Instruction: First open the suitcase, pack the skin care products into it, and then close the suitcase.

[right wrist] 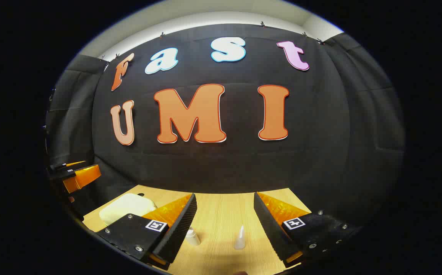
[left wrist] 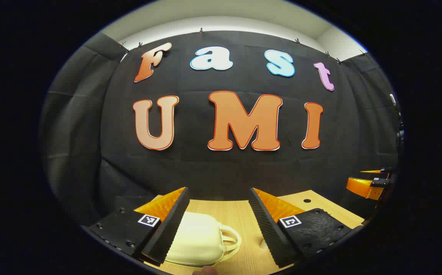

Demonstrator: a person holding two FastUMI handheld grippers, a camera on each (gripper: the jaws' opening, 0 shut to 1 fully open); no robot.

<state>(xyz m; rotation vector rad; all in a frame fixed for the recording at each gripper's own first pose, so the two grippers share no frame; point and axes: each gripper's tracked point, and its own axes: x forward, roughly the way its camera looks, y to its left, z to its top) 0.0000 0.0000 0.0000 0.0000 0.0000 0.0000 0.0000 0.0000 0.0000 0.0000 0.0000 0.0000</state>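
Note:
A small cream suitcase (left wrist: 198,240) lies on the wooden table (left wrist: 240,214), lid down, its handle (left wrist: 231,238) pointing right. My left gripper (left wrist: 217,193) hovers open above it, with nothing between the fingers. In the right gripper view the same suitcase (right wrist: 127,206) sits at the left. Two small pale skin care bottles stand on the table (right wrist: 221,214): one (right wrist: 192,236) beside the left finger, one with a pointed cap (right wrist: 240,237) between the fingers. My right gripper (right wrist: 225,196) hangs open above them, touching neither.
The black cloth wall closes the table's far side and both flanks. The right gripper (left wrist: 369,183) shows at the far right of the left gripper view; the left gripper (right wrist: 77,175) shows at the far left of the right gripper view. A small hole (left wrist: 307,200) marks the tabletop.

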